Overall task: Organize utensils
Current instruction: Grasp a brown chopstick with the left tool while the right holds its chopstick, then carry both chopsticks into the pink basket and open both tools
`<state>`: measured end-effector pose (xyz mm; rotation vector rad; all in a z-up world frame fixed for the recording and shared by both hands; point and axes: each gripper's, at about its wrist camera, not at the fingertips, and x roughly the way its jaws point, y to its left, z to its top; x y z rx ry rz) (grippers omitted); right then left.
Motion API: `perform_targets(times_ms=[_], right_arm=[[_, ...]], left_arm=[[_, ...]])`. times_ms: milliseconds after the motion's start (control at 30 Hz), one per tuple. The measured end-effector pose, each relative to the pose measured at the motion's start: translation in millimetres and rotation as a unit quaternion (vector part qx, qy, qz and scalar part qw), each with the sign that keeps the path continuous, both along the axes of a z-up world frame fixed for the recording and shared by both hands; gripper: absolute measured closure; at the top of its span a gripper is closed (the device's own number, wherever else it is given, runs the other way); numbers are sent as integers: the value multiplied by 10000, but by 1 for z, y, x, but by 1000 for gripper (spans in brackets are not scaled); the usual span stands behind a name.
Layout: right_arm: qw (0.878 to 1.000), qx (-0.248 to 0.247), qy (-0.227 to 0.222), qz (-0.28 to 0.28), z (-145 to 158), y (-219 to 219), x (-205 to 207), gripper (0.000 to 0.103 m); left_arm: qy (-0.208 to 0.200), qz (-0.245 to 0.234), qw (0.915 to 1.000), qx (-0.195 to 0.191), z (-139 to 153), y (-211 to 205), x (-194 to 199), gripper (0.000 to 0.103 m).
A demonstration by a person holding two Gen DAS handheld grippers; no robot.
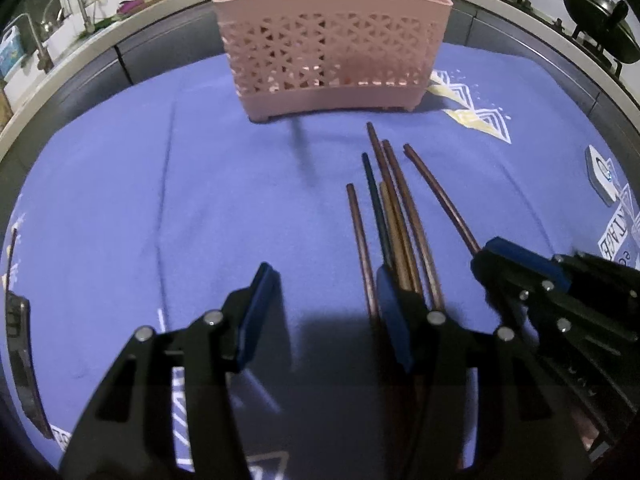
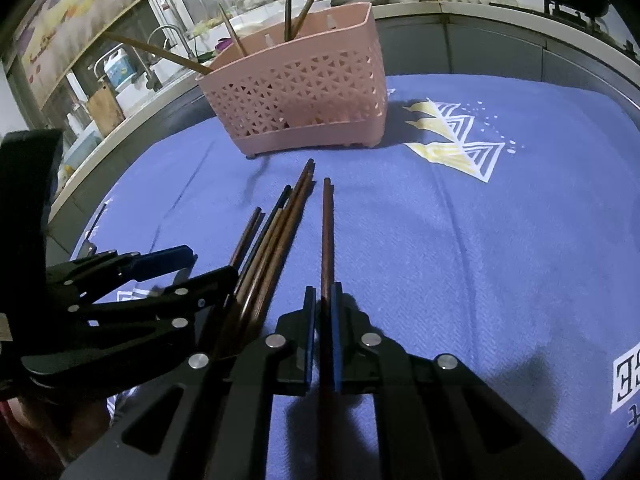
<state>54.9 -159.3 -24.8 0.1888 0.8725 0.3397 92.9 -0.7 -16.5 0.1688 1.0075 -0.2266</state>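
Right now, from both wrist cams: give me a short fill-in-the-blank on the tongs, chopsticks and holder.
1. The right tongs are shut on a single ____.
2. The left tongs stand ____, with nothing between the pads.
3. The loose chopsticks lie on a ____ cloth.
4. The holder that already has chopsticks standing in it is ____ in colour.

Missing words: chopstick; open; blue; pink
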Motion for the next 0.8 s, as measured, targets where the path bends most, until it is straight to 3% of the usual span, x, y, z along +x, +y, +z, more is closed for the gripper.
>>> perform_targets(times_ms=[267, 333, 400, 467, 533, 667, 800], right_arm=[[9995, -317, -28, 51, -1, 10, 15, 94], [9989, -448, -72, 130, 0, 15, 25, 94], [9983, -509, -73, 275, 0, 20, 36, 94], [9983, -462, 35, 358, 2, 20, 43, 98], [9990, -96, 205, 388, 8, 13, 46, 98], [9973, 413, -324, 514, 49, 1, 25, 98], [9894, 789, -1062, 604, 102, -9, 6, 98]], left_arm=[[-76, -31, 9999, 83, 0, -5, 7, 53], [-133, -120, 9998, 41, 0, -9, 13, 60], [-162, -289, 9994, -32, 2, -14, 19, 96], [-53, -387, 9991, -185, 3, -15, 26, 98], [80, -390, 9984, -412, 8, -9, 34, 99], [-466, -328, 9929, -1046, 60, 19, 25, 99], [-1293, -264, 9760, -1731, 131, 48, 2, 99]])
